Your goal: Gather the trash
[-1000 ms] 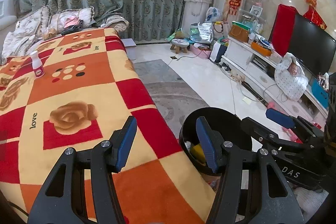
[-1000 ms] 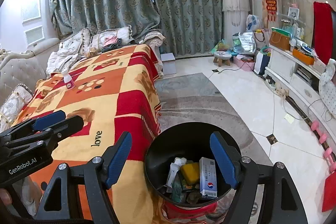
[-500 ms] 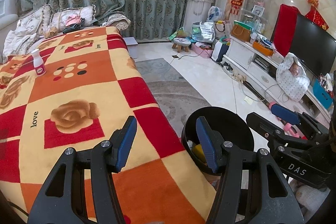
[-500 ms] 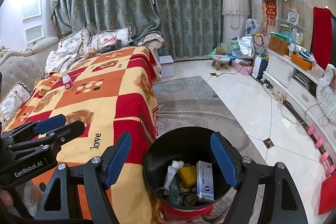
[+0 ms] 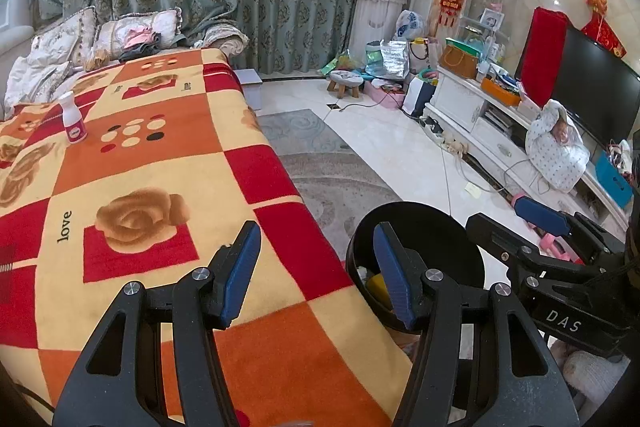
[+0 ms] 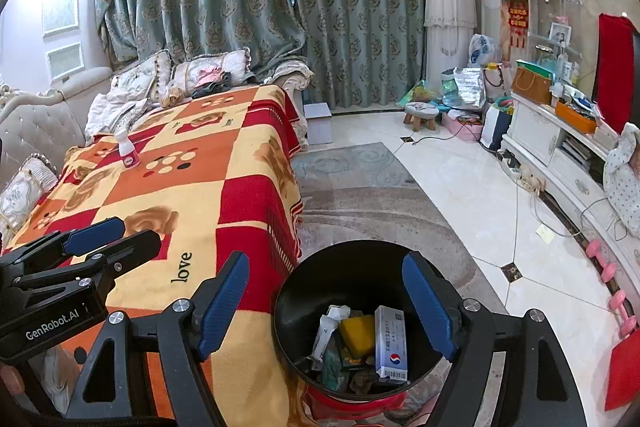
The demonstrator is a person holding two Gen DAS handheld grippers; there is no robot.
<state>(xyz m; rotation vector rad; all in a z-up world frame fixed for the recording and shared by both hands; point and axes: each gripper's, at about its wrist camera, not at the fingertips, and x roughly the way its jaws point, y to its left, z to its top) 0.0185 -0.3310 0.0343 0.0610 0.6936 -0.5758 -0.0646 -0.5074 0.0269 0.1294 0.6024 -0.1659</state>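
Reach left gripper (image 5: 316,267), spread and empty, to white bottle (image 5: 73,119) upright on blanket (image 5: 160,147), far from bin (image 6: 360,307); pinch body squarely. Right gripper (image 6: 328,307) spread, empty, above bin.

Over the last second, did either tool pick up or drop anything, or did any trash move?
Nothing visibly changed. Both the left tool and the right tool hang open and empty, the right over the black bin; the white bottle stands on the blanket.
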